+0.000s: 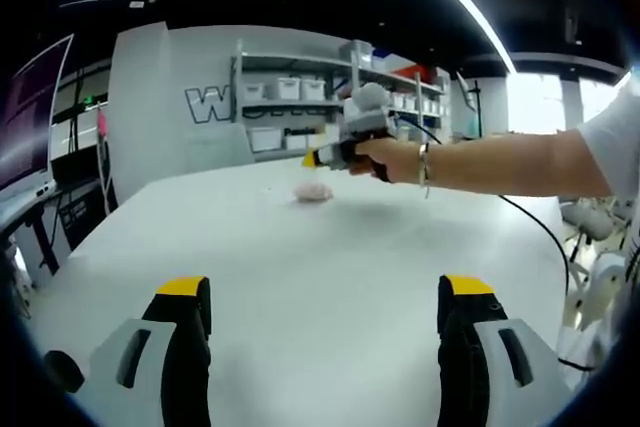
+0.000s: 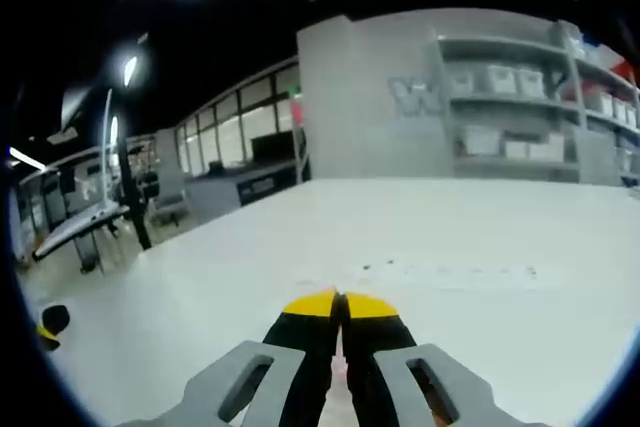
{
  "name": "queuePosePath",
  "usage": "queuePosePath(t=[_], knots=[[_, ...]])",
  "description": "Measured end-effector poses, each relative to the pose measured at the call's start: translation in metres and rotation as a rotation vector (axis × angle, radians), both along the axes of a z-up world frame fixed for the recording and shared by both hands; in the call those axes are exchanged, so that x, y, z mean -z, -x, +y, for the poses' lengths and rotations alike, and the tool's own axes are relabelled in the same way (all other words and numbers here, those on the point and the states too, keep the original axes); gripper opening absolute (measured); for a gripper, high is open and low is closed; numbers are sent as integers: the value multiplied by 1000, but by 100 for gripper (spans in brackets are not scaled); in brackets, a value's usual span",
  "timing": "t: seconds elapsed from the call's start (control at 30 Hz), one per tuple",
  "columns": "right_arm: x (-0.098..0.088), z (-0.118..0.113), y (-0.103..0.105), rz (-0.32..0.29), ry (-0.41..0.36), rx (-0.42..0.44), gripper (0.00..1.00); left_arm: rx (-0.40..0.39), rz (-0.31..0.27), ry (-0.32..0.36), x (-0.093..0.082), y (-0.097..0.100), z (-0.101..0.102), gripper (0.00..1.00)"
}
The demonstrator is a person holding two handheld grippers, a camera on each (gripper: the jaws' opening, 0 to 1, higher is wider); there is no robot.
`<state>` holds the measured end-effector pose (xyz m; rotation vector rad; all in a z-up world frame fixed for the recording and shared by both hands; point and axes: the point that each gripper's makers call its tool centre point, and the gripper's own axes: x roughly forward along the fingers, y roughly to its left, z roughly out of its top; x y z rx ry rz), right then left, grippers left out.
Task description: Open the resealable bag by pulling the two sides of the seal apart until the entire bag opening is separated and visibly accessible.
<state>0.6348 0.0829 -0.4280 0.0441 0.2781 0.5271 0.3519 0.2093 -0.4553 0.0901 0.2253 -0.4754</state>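
Observation:
A small pinkish, crumpled resealable bag (image 1: pixel 313 191) lies on the white table (image 1: pixel 300 267) toward its far side. In the left gripper view my left gripper (image 1: pixel 325 287) stands open low over the near part of the table, jaws wide apart with nothing between them. Beyond it a person's hand (image 1: pixel 385 159) holds my right gripper (image 1: pixel 312 158) just above the bag, a little to the bag's right, not touching it. In the right gripper view my right gripper (image 2: pixel 338 303) is shut, its yellow tips pressed together over bare tabletop (image 2: pixel 450 247).
Shelves with white bins (image 1: pixel 300 97) stand against the wall behind the table. A black cable (image 1: pixel 530 222) trails from the right gripper across the table's right side. Desks and chairs (image 2: pixel 90 227) stand off the table's left edge.

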Motion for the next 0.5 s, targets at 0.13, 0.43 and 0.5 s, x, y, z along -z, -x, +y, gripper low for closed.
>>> queuePosePath(t=[0.13, 0.43, 0.5], knots=[[1, 2, 2, -2, 3, -3, 0, -1, 1, -2, 1, 0, 1, 92], [5, 7, 7, -7, 29, -17, 0, -1, -2, -3, 0, 0, 1, 91], [6, 10, 7, -7, 34, -23, 0, -1, -2, -4, 0, 1, 1, 91]])
